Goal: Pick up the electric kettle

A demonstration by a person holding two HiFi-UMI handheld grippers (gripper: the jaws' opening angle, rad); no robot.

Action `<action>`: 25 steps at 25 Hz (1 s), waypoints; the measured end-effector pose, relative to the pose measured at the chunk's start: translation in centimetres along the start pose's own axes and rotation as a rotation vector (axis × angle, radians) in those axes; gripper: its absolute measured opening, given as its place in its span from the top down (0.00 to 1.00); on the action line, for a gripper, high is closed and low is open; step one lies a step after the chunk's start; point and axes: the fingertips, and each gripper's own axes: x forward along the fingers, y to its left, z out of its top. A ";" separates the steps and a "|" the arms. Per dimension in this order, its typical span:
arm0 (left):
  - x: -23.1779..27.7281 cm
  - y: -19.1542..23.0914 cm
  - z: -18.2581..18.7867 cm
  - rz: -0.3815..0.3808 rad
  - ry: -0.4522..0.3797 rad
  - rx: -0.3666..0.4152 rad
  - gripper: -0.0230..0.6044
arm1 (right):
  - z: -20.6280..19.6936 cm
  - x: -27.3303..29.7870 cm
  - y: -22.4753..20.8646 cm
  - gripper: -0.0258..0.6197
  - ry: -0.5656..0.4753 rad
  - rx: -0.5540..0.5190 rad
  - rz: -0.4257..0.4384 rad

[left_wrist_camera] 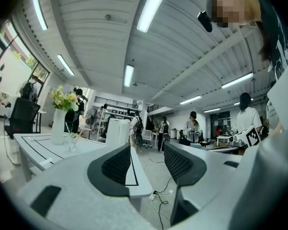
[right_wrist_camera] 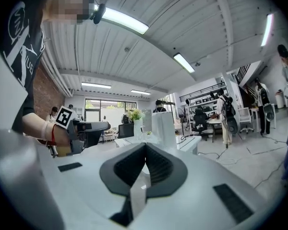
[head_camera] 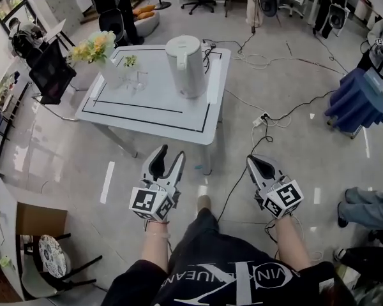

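Approach is the step in hand. The electric kettle (head_camera: 185,65) stands upright on the white table (head_camera: 153,110), well ahead of both claws and untouched.

The left gripper (head_camera: 168,155) points level toward the table. Its jaws stand moderately apart with nothing between them. In the left gripper view the kettle sits ahead and slightly left of the jaw line.

The right gripper (head_camera: 258,162) has its jaws closed together and holds nothing (it would have to open before assisting).

The next move probably calls for carrying the open left claw forward to the kettle, aligning the jaws with the handle or body, then closing.

No view shows the kettle's handle clearly. Its base is also hard to make out, as is whether the dark cable (head_camera: 207,55) lying beside it is attached. The vase of flowers (head_camera: 105,59) stands ahead and further left of the left claw.
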 end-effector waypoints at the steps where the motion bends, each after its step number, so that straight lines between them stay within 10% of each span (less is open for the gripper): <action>1: 1.2 0.8 -0.1 -0.010 0.007 -0.005 0.66 | -0.1 1.0 -0.6 0.96 0.007 0.005 -0.006; 25: 20.7 11.1 -0.1 -0.253 0.071 -0.038 0.53 | -1.9 18.6 -9.3 0.96 0.083 0.053 -0.005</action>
